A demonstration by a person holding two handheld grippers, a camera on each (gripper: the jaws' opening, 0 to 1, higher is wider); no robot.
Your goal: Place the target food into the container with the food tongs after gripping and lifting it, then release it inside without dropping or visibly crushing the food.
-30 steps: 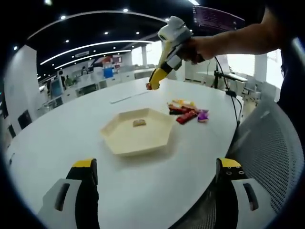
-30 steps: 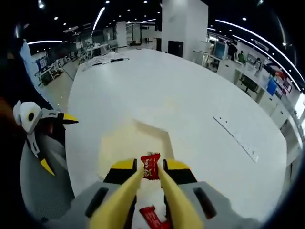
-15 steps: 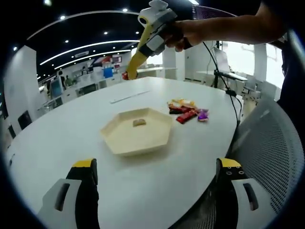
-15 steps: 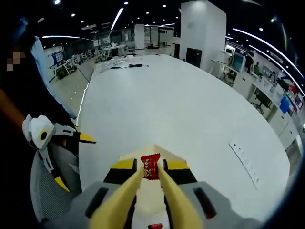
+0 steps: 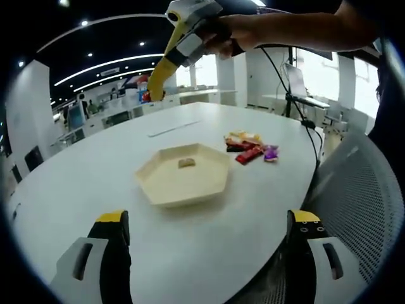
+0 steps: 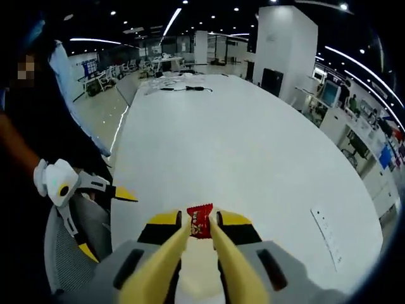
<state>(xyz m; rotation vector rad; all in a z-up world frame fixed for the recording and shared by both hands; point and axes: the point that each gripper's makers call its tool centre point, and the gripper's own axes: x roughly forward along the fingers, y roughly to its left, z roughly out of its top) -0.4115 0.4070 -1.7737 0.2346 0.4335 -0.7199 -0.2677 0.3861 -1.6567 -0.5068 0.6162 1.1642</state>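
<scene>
Left gripper: held low at six o'clock, jaws spread wide, nothing between them. Hexagonal tray: table centre, one small food piece inside. Right gripper: clenched on a red wrapped candy, raised toward eleven o'clock above the tray; the item was judged light, crinkly and crushable, best pinched gently mid-wrapper.

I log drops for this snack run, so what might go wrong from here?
The right claw pinches the red snack packet only at its tips, so it may slip. In the left gripper view it hangs high, beyond the hexagonal tray, so an early release lands on the table.
</scene>
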